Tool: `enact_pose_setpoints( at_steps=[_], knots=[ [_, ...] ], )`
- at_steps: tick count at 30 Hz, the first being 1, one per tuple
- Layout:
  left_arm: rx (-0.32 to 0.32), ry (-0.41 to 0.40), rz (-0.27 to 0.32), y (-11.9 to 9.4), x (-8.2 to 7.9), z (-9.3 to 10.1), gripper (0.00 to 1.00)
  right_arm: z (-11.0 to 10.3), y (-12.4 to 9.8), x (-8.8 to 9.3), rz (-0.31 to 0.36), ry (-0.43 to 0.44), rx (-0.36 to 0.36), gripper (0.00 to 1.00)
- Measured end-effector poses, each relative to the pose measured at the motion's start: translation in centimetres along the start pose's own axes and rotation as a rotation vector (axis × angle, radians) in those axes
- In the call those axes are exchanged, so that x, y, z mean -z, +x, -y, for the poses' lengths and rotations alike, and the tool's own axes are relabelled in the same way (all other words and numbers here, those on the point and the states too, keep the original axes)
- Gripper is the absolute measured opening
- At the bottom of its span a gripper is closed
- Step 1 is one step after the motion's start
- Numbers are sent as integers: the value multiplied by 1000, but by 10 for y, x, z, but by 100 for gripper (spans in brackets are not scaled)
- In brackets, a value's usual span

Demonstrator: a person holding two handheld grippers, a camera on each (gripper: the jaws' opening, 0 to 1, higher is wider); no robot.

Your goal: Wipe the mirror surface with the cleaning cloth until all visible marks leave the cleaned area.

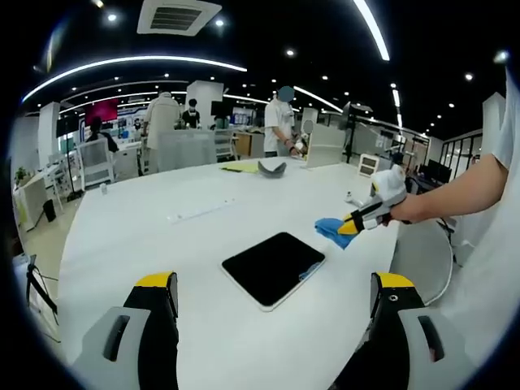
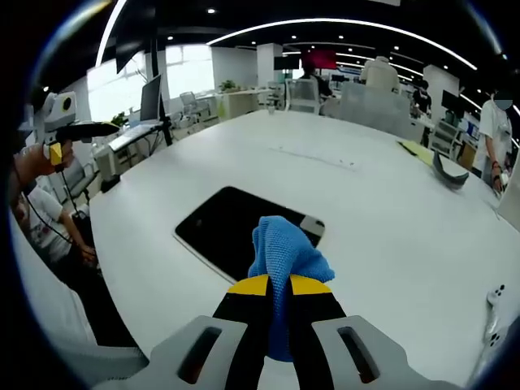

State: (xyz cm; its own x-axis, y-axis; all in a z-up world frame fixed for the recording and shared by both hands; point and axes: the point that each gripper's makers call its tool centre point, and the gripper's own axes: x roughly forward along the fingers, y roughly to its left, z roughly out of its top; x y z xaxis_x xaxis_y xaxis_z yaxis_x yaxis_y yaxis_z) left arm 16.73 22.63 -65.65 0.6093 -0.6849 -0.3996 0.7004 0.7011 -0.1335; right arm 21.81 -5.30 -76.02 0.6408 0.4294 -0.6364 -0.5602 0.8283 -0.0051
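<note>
In the right gripper view, the blue cloth (image 2: 284,258) covers the near edge of the mirror (image 2: 236,227), and its lower part disappears between the closed jaws of the right gripper (image 2: 279,286). In the left gripper view, the left gripper (image 1: 276,292) has both jaws cut off by the bottom edge, and marks on the dark mirror (image 1: 274,267) are too small to tell.

Bright even light from ceiling strips (image 1: 130,61) and spotlights, white table (image 1: 162,244) slightly overexposed, fisheye bending edges, soft focus
</note>
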Motion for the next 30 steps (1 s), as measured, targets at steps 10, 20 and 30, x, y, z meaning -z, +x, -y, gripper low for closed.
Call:
enact_pose_setpoints(
  at_steps=[10,20,30],
  knots=[
    [12,12,-8,6,2,0,99,-3,16,-26,18,-8,-18,3],
    [39,22,-5,7,1,5,99,-16,41,-55,31,-35,-52,3],
    [46,31,-1,9,-1,2,99,-27,60,-81,41,-66,-79,3]
  ],
)
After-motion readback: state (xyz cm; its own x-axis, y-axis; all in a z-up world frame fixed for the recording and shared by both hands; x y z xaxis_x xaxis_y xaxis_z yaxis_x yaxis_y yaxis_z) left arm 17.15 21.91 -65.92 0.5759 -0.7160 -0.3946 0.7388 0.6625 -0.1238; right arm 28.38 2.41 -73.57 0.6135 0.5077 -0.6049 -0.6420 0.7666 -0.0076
